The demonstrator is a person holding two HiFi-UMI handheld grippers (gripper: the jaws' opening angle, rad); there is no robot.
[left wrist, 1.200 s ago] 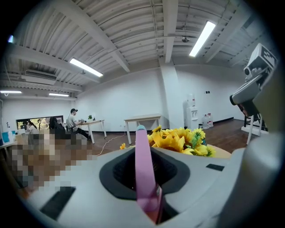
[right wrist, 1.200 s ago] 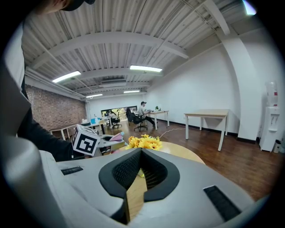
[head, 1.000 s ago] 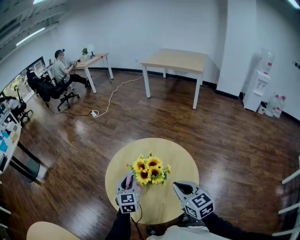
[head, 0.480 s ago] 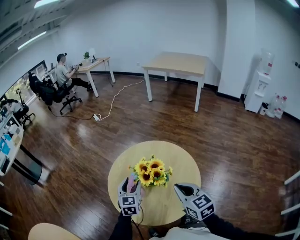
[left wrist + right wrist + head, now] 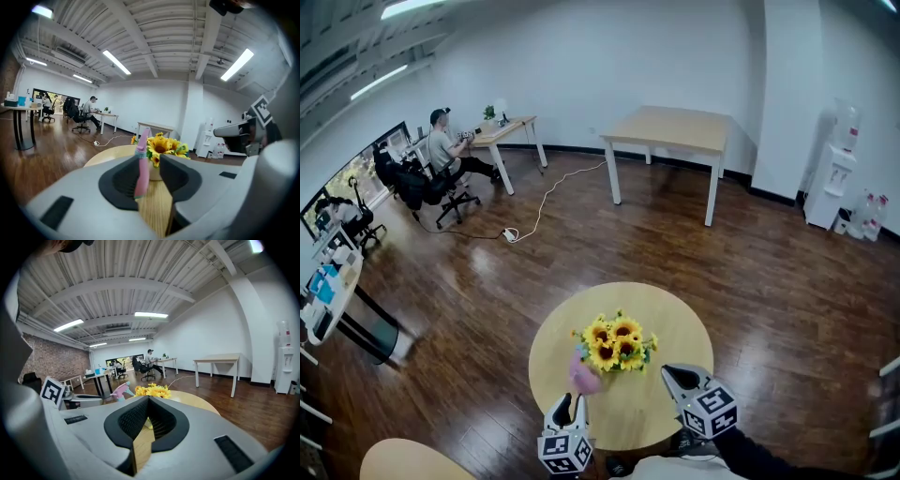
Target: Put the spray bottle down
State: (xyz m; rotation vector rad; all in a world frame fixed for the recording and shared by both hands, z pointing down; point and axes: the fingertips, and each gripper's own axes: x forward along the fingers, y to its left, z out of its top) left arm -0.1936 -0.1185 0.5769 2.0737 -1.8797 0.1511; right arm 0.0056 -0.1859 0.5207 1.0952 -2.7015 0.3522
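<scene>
Round desk, seen steeply from above. The pink spray bottle stands upright on the desk's near-left part, a little in from the rim, just beside the bunch of sunflowers at the centre.

The left gripper hangs over the near rim, its tips short of the bottle, with a strip of bare wood between them. Its jaws have just been closing partway but stand apart and released. In the left gripper view the bottle shows in the gap ahead of the left gripper, and neither pad presses on it.

The right gripper hangs over the near-right rim, apart from the flowers. The right gripper view shows the right gripper with its tips together, clenched on nothing.

The far half and right side of the desktop are bare.

The surface is pale wood. Around it lies dark wood floor, open on the far and right sides.

- A rectangular table stands well beyond.
- A person sits at a work desk by the far-left wall.
- A water dispenser stands at the right wall.
- A second round top shows at lower left.
</scene>
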